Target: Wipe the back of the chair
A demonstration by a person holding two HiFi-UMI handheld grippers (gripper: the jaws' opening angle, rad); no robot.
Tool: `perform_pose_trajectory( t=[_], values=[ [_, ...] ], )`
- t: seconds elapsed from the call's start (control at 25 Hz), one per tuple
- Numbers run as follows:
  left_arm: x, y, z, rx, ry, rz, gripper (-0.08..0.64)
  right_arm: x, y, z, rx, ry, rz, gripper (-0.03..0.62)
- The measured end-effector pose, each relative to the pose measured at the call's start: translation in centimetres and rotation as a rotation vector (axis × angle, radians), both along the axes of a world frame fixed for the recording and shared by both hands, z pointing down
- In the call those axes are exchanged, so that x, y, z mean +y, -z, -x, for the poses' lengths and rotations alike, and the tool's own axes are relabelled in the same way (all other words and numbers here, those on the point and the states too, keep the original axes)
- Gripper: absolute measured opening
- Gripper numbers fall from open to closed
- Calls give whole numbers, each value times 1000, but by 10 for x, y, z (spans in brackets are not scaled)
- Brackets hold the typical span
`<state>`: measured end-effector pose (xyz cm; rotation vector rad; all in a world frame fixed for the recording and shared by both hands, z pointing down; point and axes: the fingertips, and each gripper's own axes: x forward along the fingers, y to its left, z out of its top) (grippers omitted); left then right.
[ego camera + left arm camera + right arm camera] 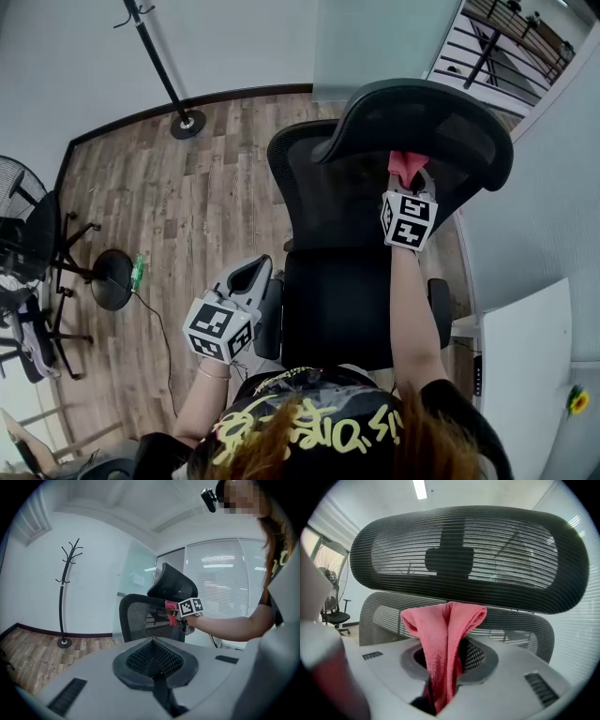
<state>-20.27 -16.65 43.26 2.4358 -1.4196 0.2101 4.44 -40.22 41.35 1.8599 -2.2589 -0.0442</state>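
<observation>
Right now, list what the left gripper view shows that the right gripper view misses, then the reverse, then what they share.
Only the left gripper view: the coat stand, and the right gripper seen from outside at the end of the person's forearm. Only the right gripper view: a fan and a second chair at far left. Both: the mesh chair back, its headrest and the pink cloth held by that gripper.

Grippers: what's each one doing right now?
Left gripper: closed, empty.
Right gripper: closed on the pink cloth.
</observation>
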Motion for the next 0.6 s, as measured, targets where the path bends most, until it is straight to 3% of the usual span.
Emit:
perform_pose_trajectory(
  t=[0.36, 0.6],
  values=[
    [-10, 2, -1, 6, -17, -15, -6, 8, -4, 64, -5, 110, 12, 74],
    [-6, 1, 3, 13, -8, -12, -6, 13, -2, 94, -64, 137, 10, 74]
  ],
)
